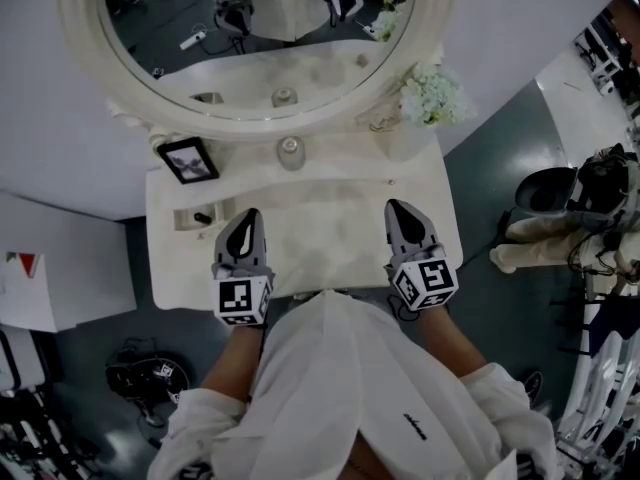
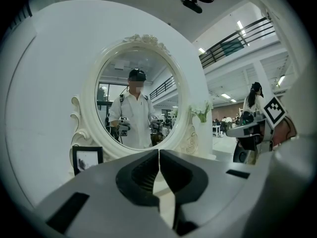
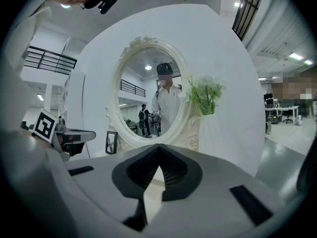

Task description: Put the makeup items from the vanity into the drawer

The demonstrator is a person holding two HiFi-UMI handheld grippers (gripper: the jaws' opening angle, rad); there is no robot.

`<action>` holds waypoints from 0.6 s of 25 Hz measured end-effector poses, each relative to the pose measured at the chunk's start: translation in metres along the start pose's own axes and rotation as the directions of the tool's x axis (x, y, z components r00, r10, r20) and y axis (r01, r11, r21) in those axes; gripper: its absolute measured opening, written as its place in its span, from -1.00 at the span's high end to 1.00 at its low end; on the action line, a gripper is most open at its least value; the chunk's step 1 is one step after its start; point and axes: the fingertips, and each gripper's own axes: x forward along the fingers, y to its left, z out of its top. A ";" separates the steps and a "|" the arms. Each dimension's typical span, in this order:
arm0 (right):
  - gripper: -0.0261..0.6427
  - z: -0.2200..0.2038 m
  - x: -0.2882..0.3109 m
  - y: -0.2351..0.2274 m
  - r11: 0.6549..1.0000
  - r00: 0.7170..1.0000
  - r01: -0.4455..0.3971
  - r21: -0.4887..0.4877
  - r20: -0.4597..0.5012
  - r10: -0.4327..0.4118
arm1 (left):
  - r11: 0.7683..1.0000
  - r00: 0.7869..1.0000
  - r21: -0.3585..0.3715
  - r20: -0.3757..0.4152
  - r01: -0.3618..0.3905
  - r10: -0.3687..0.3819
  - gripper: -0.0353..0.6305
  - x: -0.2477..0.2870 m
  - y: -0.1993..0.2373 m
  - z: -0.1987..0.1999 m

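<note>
The person is holding the left gripper [image 1: 249,216] and the right gripper [image 1: 396,208] over the smooth cream vanity [image 1: 330,240], each with its dark ribbed jaws pressed together on nothing. A small rounded jar [image 1: 290,152] is sitting at the foot of the carved oval mirror [image 1: 240,126], well apart from both, between a black-framed picture [image 1: 188,159] and fluffy white flowers [image 1: 432,95]

Cream vanity [image 1: 330,238] stood against the wall. A small pale round bottle [image 1: 290,152] stood upright at centre back, just beside the mirror [image 1: 270,28] base. A small dark item [image 1: 203,217] lay in a tray [image 1: 184,219] at the left edge.
</note>
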 end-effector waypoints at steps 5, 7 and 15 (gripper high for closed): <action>0.87 0.001 0.002 0.002 1.000 1.000 -0.004 -0.007 0.006 0.004 | 1.000 1.000 0.013 -0.011 -0.009 0.009 0.80 -0.002 0.004 -0.002; 0.87 0.000 0.001 0.002 1.000 1.000 -0.005 -0.006 0.004 0.005 | 1.000 1.000 0.007 -0.012 -0.010 0.011 0.80 -0.003 0.003 -0.004; 0.87 0.000 0.001 0.002 1.000 1.000 -0.007 0.003 0.002 0.007 | 1.000 1.000 0.001 -0.010 -0.005 0.005 0.80 -0.003 -0.001 -0.002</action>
